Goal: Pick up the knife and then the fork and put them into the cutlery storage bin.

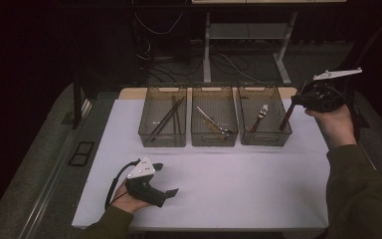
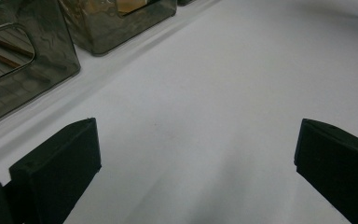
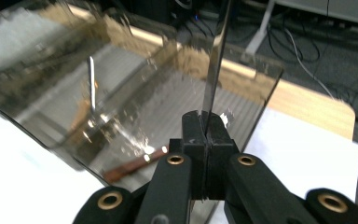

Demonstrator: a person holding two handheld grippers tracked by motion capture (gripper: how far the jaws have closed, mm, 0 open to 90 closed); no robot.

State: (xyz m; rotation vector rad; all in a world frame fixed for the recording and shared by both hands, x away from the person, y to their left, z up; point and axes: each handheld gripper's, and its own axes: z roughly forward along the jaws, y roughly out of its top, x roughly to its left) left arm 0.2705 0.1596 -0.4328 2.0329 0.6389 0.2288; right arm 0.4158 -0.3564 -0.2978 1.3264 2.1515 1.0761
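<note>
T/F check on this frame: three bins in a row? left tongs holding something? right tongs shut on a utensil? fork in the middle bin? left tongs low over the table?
1. Three bins stand in a row: left bin, middle bin, right bin. True.
2. The left tongs hold a utensil. False: they are open with only the bare table between the jaws.
3. The right tongs are shut on a knife. True.
4. The fork lies in the middle bin. False: it is in the right bin.
5. The left tongs sit low over the table, near its front edge. True.
</note>
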